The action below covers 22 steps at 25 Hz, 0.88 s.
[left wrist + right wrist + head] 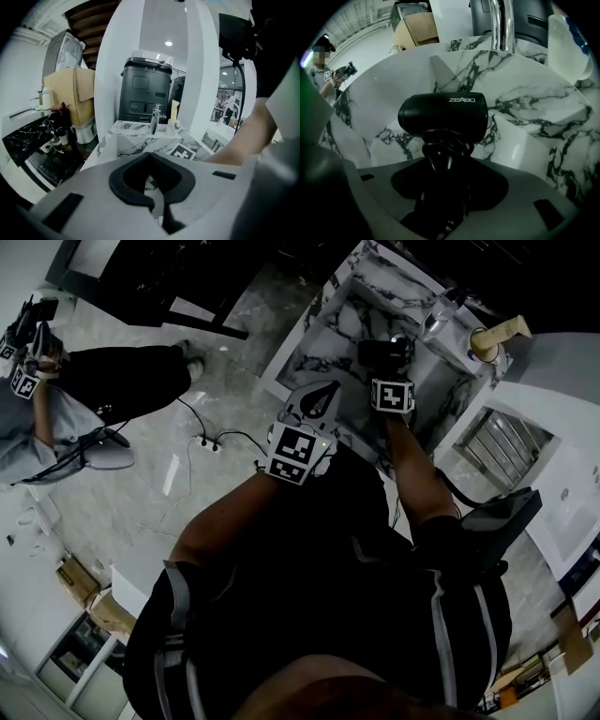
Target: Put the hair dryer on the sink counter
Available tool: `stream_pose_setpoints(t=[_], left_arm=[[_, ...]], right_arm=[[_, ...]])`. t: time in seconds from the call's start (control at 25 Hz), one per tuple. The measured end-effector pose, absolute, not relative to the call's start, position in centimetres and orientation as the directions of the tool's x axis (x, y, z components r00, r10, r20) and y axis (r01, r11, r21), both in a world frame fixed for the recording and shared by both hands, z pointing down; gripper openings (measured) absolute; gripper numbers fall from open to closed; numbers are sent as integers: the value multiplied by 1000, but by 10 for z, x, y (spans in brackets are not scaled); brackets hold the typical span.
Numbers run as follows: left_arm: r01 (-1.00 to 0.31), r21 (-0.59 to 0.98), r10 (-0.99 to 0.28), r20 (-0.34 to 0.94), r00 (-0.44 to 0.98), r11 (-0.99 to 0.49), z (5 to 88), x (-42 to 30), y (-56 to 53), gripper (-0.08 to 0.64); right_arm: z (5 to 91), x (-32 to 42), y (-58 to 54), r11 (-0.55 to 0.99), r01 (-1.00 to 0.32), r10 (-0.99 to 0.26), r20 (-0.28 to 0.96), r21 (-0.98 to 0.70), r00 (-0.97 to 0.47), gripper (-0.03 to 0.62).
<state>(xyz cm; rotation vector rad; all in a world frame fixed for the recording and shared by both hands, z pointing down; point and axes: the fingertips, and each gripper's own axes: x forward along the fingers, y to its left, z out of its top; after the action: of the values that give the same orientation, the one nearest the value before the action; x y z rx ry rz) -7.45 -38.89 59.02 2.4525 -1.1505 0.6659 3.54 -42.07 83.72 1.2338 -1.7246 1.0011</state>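
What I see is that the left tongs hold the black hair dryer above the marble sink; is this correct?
Not quite: the right tongs hold it, not the left. The right gripper view shows the black hair dryer gripped by its handle above the marble sink.

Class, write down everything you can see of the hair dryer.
The hair dryer is matte black, plastic by the look of it, with white lettering on its stubby barrel. Its black cord is wound around the handle. The right tool grips that handle, holding the barrel crosswise above the marble-patterned sink; nothing else appears to touch it.
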Motion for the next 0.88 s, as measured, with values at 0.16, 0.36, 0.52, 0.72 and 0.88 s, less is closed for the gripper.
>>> stream_pose_setpoints(t=[0.16, 0.36, 0.52, 0.72, 0.88], left_arm=[[-785, 106, -624, 547, 559, -610, 590, -76, -389, 6], [-786, 111, -627, 539, 562, -608, 587, -81, -387, 6], [-783, 110, -621, 546, 562, -612, 586, -86, -383, 6], [-774, 104, -618, 538, 572, -625, 578, -93, -377, 6], [-771, 100, -620, 535, 574, -628, 573, -102, -376, 6]], right_arm=[[839, 37, -424, 199, -969, -353, 912, -146, -210, 247], [836, 34, -423, 234, -963, -331, 921, -130, -205, 253], [837, 31, -423, 262, -957, -321, 923, -127, -211, 255], [837, 39, -417, 263, -961, -282, 945, -90, -166, 255], [829, 40, -421, 262, -964, -300, 945, -48, -129, 283]])
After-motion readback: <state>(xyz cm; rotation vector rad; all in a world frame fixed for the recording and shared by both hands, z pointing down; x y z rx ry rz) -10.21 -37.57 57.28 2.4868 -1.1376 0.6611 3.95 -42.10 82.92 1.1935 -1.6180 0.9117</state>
